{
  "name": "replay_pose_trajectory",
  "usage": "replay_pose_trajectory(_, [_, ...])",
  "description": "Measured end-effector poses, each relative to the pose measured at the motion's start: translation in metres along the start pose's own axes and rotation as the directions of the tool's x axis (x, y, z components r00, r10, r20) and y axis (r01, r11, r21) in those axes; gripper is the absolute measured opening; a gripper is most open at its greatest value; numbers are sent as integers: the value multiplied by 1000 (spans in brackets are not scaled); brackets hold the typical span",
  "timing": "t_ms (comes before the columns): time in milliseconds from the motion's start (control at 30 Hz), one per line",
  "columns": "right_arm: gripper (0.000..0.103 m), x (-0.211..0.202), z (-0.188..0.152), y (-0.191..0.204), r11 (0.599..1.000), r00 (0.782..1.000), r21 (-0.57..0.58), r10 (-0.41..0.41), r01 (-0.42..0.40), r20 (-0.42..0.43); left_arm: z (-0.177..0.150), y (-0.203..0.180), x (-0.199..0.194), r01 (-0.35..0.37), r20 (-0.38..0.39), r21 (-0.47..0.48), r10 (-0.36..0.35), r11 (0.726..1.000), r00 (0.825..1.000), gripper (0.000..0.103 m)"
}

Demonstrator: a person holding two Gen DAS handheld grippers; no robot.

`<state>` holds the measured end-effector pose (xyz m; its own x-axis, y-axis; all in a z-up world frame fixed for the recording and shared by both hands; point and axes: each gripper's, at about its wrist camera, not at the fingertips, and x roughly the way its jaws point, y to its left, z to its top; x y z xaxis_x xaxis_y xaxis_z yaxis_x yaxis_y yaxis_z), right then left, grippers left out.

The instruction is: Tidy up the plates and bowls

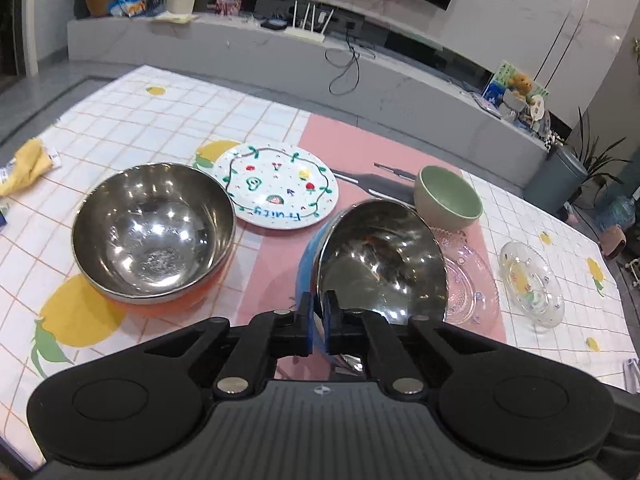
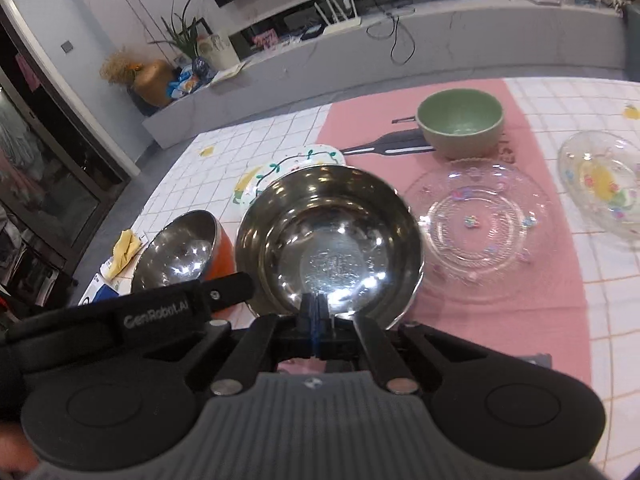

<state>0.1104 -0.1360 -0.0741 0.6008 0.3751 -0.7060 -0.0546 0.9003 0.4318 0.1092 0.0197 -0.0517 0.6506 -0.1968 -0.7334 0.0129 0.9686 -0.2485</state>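
Note:
My left gripper [image 1: 318,307] is shut on the rim of a steel bowl with a blue outside [image 1: 380,264] and holds it tilted above the table. My right gripper [image 2: 316,307] is shut at the near rim of the same bowl [image 2: 328,236]; whether it pinches the rim is unclear. A steel bowl with an orange outside [image 1: 154,232] stands to the left, also in the right wrist view [image 2: 182,252]. Behind lie a white fruit-pattern plate [image 1: 280,188], a green bowl [image 1: 448,198], a clear glass plate [image 2: 480,228] and a small glass dish [image 1: 532,282].
The table has a white checked cloth with lemons [image 1: 140,128] and a pink mat [image 1: 280,256]. A yellow cloth [image 1: 28,166] lies at the left edge. The left gripper's body [image 2: 160,312] shows beside the orange bowl. A grey TV bench [image 1: 280,52] stands behind the table.

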Motion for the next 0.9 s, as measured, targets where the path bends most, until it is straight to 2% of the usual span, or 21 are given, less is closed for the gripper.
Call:
replay_pose_trajectory(67, [4, -10, -2, -7, 1000, 999, 21, -17, 16, 48, -1, 4, 4, -7, 10, 4, 7, 1000, 1000, 5])
replay_pose_trajectory(100, [10, -14, -1, -11, 999, 996, 27, -47, 45, 73, -2, 6, 7, -12, 7, 0, 12, 1000, 1000, 5])
replay_pose_trajectory(133, [24, -16, 0, -14, 997, 993, 24, -74, 72, 96, -4, 9, 10, -16, 12, -5, 16, 1000, 1000, 6])
replay_pose_trajectory(200, [43, -15, 3, -19, 990, 978, 3, -143, 144, 149, -6, 13, 17, -29, 23, -9, 29, 1000, 999, 9])
replay_pose_trajectory(267, [45, -8, 8, -25, 983, 972, 18, -186, 185, 147, -6, 18, 20, -20, 39, -33, 22, 999, 999, 15])
replay_pose_trajectory(333, [47, 1, 16, -32, 988, 982, 63, -148, 141, 118, -5, 19, 20, 6, 58, -42, -3, 999, 998, 16])
replay_pose_trajectory(400, [47, 10, 20, -38, 990, 990, 104, -107, 97, 96, -2, 18, 22, 13, 65, -34, -11, 999, 998, 18])
replay_pose_trajectory(533, [47, 29, 28, -33, 988, 993, 121, -103, 94, 66, 0, 24, 31, -14, 87, -48, 18, 999, 996, 36])
replay_pose_trajectory(667, [35, 37, 22, -32, 987, 995, 130, -100, 97, 16, 1, 30, 36, 26, 92, -99, -17, 995, 996, 35])
replay_pose_trajectory(700, [33, 37, 22, -32, 987, 995, 130, -102, 100, 13, 1, 31, 36, 32, 92, -105, -23, 994, 996, 32])
replay_pose_trajectory(733, [31, 36, 22, -33, 986, 994, 131, -104, 101, 15, 1, 30, 35, 38, 93, -103, -28, 994, 995, 22])
replay_pose_trajectory(767, [27, 36, 22, -33, 986, 995, 132, -101, 98, 17, 1, 28, 34, 33, 94, -97, -24, 995, 995, 17])
replay_pose_trajectory(800, [18, 35, 22, -33, 987, 995, 132, -95, 92, 19, 0, 26, 31, 29, 98, -88, -20, 996, 995, 16])
replay_pose_trajectory(900, [15, 33, 20, -29, 988, 994, 115, -104, 101, 26, -3, 23, 26, 24, 101, -78, -16, 997, 995, 16])
